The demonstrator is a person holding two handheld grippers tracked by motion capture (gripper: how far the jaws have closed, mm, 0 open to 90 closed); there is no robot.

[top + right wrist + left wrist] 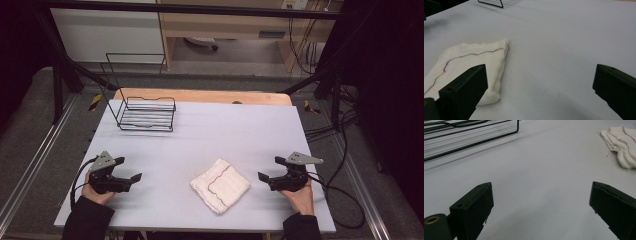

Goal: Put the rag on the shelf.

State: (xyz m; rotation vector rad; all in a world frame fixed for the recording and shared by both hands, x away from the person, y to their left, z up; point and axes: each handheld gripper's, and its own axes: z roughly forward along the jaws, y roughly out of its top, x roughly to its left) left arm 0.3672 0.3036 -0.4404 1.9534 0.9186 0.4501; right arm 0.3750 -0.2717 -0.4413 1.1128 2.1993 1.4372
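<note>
A folded white cloth (220, 185) with a dark stitched line lies on the pale table, near the front and a little right of the middle. My left gripper (128, 169) rests at the front left, held by a hand, jaws wide apart and empty, pointing toward the cloth (621, 142). At the front right my right gripper (269, 169) is also open and empty, with the cloth (471, 65) just ahead of its left jaw and not between the jaws.
A black wire basket (146, 113) stands at the back left of the table (240, 130); its wires (461, 135) show in the left gripper view. Cables trail off the table's right side. A wooden board edge runs along the back.
</note>
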